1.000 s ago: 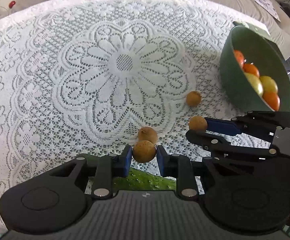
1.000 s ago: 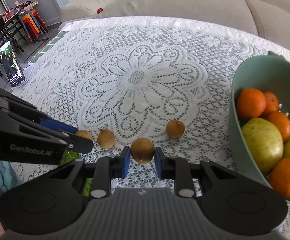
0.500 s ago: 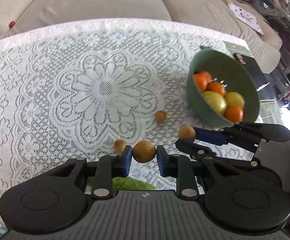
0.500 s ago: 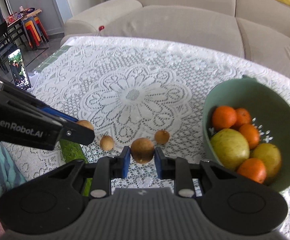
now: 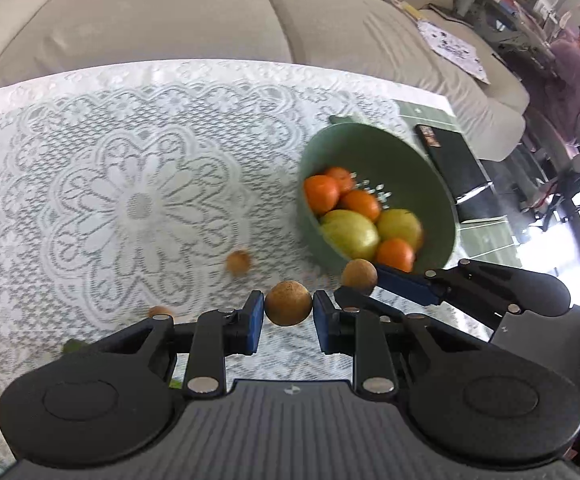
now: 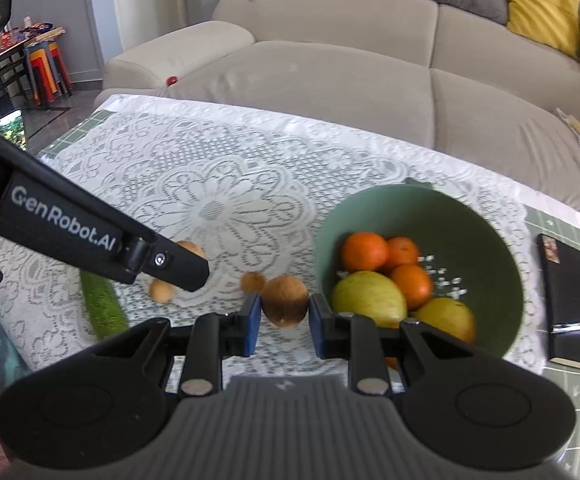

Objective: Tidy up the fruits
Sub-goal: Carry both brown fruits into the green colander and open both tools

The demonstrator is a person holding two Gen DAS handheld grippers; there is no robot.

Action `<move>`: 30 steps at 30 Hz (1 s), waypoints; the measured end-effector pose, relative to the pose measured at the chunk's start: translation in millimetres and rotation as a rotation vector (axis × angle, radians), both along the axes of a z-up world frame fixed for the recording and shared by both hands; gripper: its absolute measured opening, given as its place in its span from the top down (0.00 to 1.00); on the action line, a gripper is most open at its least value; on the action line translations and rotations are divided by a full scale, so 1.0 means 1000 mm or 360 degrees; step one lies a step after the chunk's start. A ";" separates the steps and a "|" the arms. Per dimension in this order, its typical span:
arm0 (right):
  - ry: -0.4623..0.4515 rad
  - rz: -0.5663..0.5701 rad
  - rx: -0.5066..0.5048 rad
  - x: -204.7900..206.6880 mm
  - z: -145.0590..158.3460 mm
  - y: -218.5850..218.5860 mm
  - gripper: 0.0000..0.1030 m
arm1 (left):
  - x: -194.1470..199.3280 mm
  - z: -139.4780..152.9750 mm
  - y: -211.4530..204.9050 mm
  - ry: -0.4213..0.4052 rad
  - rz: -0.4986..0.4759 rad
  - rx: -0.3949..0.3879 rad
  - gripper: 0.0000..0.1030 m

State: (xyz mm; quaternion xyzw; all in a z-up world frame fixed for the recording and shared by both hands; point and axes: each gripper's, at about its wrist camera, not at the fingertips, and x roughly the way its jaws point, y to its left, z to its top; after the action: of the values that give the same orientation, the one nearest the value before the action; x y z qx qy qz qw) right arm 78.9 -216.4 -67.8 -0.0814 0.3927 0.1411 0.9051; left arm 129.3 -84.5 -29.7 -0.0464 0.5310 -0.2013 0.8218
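Note:
My left gripper (image 5: 288,312) is shut on a small round brown fruit (image 5: 289,303), held above the lace cloth. My right gripper (image 6: 283,308) is shut on another brown fruit (image 6: 285,300), just left of the green bowl (image 6: 470,216); it also shows in the left wrist view (image 5: 359,276). The bowl (image 5: 374,148) holds several oranges (image 5: 321,194) and yellow-green pears (image 5: 352,232). Two more brown fruits lie on the cloth (image 5: 238,263) (image 5: 160,312). The left gripper's arm (image 6: 90,236) crosses the right wrist view.
A green cucumber (image 6: 104,306) lies at the near left on the cloth. A black notebook (image 6: 574,296) lies right of the bowl. A beige sofa (image 6: 330,76) stands behind the table. The lace cloth (image 5: 130,160) covers the table.
Both grippers have risen and shifted right toward the bowl, each still holding its brown fruit. The bowl's inside now shows fully.

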 end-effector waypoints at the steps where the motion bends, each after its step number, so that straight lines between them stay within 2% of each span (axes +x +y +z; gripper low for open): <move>1: -0.0006 -0.0010 -0.0007 0.001 0.001 -0.004 0.78 | 0.001 0.000 -0.004 0.0001 -0.0009 -0.0015 0.72; 8: -0.0038 -0.0053 -0.0107 0.011 0.002 -0.021 0.78 | 0.015 -0.005 -0.027 0.0030 -0.0020 -0.0087 0.72; 16: -0.0011 -0.0071 -0.0180 0.028 -0.008 -0.034 0.78 | 0.033 -0.020 -0.048 0.0092 -0.0052 -0.0094 0.72; 30: 0.0043 -0.0065 -0.0266 0.052 -0.024 -0.040 0.78 | 0.058 -0.043 -0.060 0.0166 -0.0086 -0.0132 0.71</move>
State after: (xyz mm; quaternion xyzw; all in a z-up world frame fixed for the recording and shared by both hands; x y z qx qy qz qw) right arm 130.8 -256.6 -91.9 -0.1467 0.4168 0.0903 0.8925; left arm 187.7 -144.2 -72.3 -0.0764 0.5654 -0.2424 0.7847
